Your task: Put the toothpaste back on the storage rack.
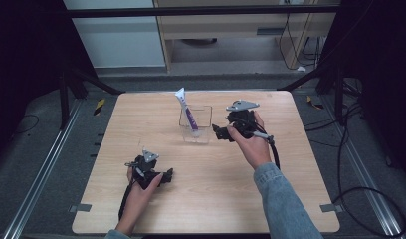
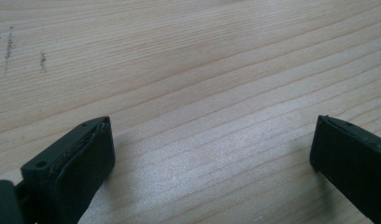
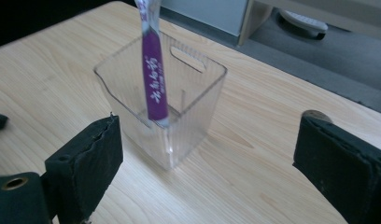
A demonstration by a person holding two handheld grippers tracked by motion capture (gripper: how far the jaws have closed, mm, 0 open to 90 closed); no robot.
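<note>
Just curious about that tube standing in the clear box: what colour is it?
The tube is purple with white lettering and a white crimped top; the right gripper view shows it best.

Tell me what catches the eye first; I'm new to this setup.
A purple-and-white tube stands tilted in a clear bin at the table's far middle. The right gripper sits beside the bin with jaws open and empty. The left gripper rests open on bare wood nearer the person.

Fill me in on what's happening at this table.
A person holds tongs in each hand over a wooden table. A purple-and-white tube stands leaning in a clear bin near the middle. The right tongs are beside the bin, jaws wide open with nothing between them. The left tongs rest low over bare wood nearer the person, also open and empty.
</note>
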